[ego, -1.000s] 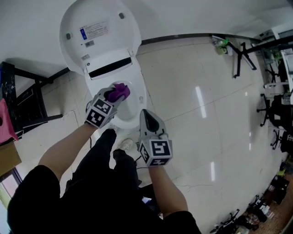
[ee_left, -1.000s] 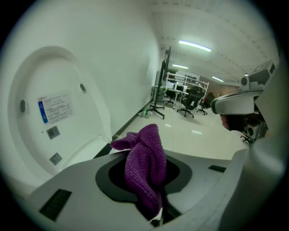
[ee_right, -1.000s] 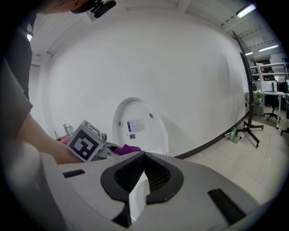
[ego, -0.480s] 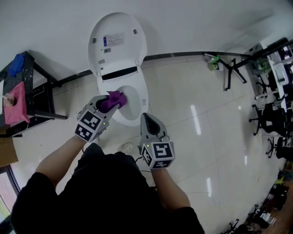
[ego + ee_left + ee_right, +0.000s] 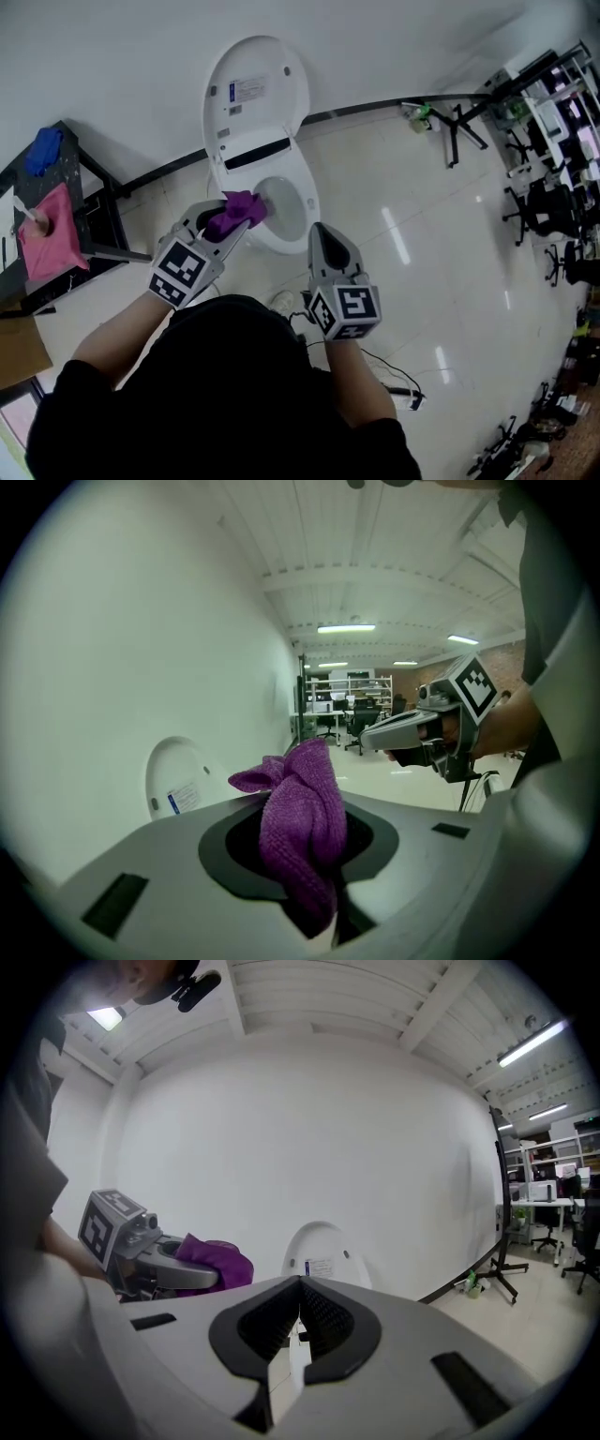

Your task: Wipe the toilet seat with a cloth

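Observation:
The white toilet [image 5: 302, 228] stands against the wall with its lid [image 5: 255, 84] raised. My left gripper [image 5: 234, 221] hovers at the bowl's left rim, shut on a bunched purple cloth [image 5: 237, 210]. In the left gripper view the purple cloth [image 5: 302, 822] hangs between the jaws of the left gripper [image 5: 317, 892], and the lid [image 5: 178, 778] shows low on the left. My right gripper [image 5: 320, 234] is held just in front of the bowl, its jaws together with nothing in them. In the right gripper view the right gripper [image 5: 299, 1321] points at the lid [image 5: 319, 1252], with the cloth [image 5: 214, 1262] to the left.
A black side table [image 5: 89, 192] at the left carries a pink cloth [image 5: 52, 242] and a blue cloth [image 5: 42, 150]. A cardboard box [image 5: 19, 349] sits below it. Black stands [image 5: 455, 122] and office chairs [image 5: 548, 211] are at the right. A cable [image 5: 384, 370] lies on the glossy floor.
The head view has shifted, so the toilet now lies more to the right. The left gripper, still holding the cloth, sits nearer the bowl's left rim. The right gripper stays in front.

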Demonstrator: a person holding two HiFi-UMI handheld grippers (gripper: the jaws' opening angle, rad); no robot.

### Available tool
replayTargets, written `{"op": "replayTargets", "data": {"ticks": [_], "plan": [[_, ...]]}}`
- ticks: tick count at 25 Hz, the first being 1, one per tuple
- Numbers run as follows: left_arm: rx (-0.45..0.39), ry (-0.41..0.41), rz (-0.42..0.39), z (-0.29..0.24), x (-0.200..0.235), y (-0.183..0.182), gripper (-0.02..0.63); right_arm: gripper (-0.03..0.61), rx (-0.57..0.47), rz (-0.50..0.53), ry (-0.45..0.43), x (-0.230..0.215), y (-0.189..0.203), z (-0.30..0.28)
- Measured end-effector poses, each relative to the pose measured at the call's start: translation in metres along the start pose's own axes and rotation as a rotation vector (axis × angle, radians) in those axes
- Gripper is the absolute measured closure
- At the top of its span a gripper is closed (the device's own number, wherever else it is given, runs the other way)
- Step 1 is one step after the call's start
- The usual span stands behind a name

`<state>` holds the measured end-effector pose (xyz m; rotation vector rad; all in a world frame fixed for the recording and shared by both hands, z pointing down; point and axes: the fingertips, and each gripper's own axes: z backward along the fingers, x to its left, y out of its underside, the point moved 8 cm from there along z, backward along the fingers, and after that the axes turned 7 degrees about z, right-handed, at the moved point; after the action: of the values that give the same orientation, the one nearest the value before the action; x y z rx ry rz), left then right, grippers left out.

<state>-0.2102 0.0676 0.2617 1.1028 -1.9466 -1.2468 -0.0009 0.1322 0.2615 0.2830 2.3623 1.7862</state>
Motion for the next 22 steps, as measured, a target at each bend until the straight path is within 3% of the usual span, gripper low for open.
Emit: {"op": "replayTargets", "data": {"ticks": [6, 12, 22], "plan": [[-0.007, 0.003, -0.012, 0.038, 0.015, 0.009, 0.514, 0.565, -0.006, -0.007, 0.032, 0.032, -0.008, 0.005], [-0.066, -0.056, -0.004, 0.044, 0.006, -0.002, 0.515, 0.565, -0.011, 0.023, -0.002, 0.022, -0.018, 0.009], [-0.086, -0.084, -0.01, 0.035, -0.017, -0.015, 0.515, 0.565, -0.022, 0.058, -0.043, 0.004, -0.023, 0.021]]}}
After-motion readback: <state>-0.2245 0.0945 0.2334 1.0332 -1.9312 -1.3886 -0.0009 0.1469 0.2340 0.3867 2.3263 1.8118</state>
